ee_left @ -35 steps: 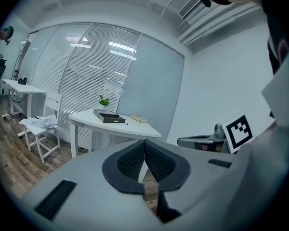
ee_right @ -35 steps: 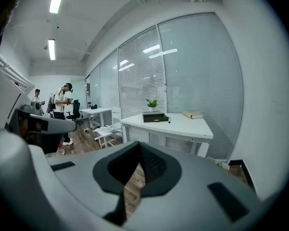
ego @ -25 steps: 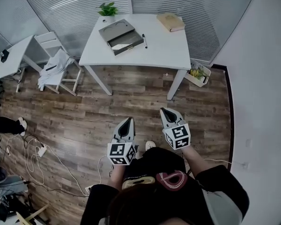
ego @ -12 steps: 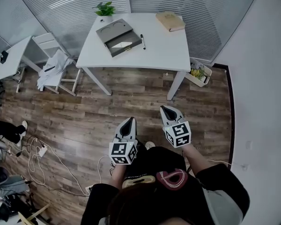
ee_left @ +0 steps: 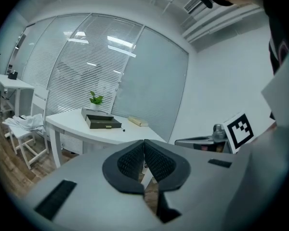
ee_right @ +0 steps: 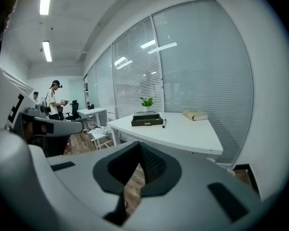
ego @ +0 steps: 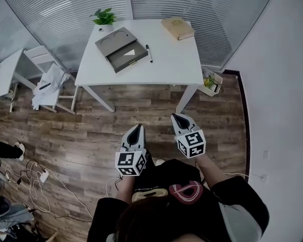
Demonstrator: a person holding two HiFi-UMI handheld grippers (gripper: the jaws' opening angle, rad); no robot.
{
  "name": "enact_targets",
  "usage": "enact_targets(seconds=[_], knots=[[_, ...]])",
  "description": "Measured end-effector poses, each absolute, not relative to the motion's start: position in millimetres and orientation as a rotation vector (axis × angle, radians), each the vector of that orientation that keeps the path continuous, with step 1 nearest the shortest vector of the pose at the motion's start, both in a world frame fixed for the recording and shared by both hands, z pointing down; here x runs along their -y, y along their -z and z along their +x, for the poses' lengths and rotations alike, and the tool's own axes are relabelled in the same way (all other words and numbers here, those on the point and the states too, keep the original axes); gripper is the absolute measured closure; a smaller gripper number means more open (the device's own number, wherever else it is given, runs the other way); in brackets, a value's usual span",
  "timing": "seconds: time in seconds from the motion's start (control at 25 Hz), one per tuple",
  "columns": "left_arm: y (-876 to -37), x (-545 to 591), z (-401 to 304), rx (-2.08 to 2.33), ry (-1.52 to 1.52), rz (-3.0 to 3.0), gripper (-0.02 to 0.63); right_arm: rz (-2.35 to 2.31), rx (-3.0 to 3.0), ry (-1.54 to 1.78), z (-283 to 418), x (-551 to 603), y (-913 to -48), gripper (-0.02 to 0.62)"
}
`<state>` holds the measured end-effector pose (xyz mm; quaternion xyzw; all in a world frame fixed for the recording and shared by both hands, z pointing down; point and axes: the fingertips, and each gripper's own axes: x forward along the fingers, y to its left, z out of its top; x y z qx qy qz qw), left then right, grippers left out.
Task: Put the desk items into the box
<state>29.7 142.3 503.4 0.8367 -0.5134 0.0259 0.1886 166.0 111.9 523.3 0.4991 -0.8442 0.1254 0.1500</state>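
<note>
Holding both grippers low in front of me, I look down at the wooden floor (ego: 91, 120) with the white table (ego: 166, 64) well ahead. The left gripper (ego: 137, 128) is clenched: in the left gripper view its dark ribbed pads meet with nothing between them. The right gripper (ego: 177, 117) is clenched too, its pads pressed together and empty in the right gripper view. Both point toward the table and hang well apart from it, side by side above the floor.

On the table the gray box (ego: 117, 47) sits toward the left half, turned at an angle, with its drawer part slid out toward the near edge. The black pen (ego: 148, 53) lies on the tabletop just beside the box on its right, not touching it as far as I can tell. The tan book (ego: 178, 27) lies flat near the far right corner, well apart from the box. The small potted plant (ego: 104, 17) stands upright at the far left corner, just behind the box.

Left of the table a white chair (ego: 38, 59) carries a crumpled white cloth (ego: 46, 82). A small crate (ego: 210, 82) of odds and ends sits on the floor by the table's right leg. White cables (ego: 35, 173) trail across the floor at my left.
</note>
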Motion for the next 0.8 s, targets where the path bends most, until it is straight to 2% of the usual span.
enact_targets(seconds=[0.32,0.8], knots=[[-492.3,-60.3,-12.8,1.383,0.03,2.312,0.588,1.518,2.379,-0.397,137.2,-45.8,-518.5,0.584],[-490.9,50.6,-70.6,1.28,-0.049,2.424,0.588,1.645,2.283,-0.431,80.8,47.4,-517.5,0.584]])
